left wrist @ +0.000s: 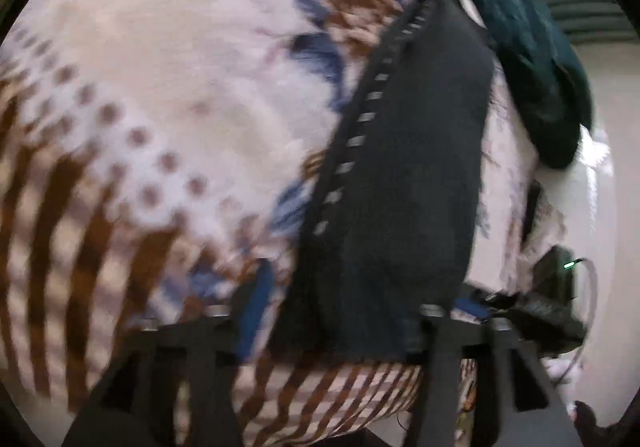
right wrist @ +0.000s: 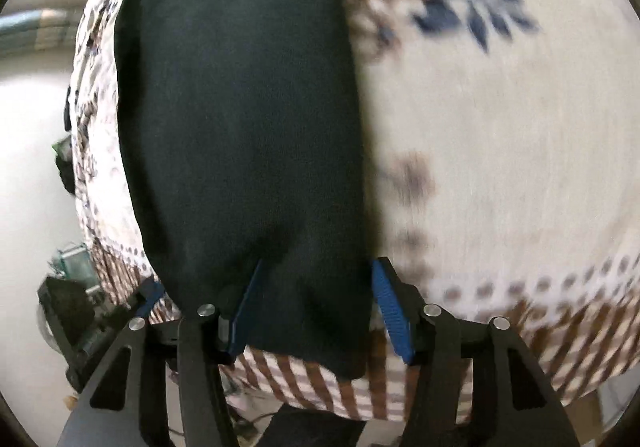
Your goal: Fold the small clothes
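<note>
Dark knit garment [right wrist: 240,127] lies as a long folded strip on the cream, brown-and-blue patterned cloth [right wrist: 500,147]. Right gripper [right wrist: 316,311] straddles its near end, jaws apart, likely lining up a grip. Left gripper [left wrist: 340,311]: same, fingers mostly hidden.

Matt black knit garment [right wrist: 240,127] on soft printed cloth [right wrist: 500,127]

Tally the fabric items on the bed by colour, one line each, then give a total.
Black garment, long and folded, with a dashed trim along one edge: 1
Dark teal garment, bunched beyond it: 1
Patterned cream cloth with brown stripes, dots and blue flowers, spread under both: 1
Total: 3
</note>
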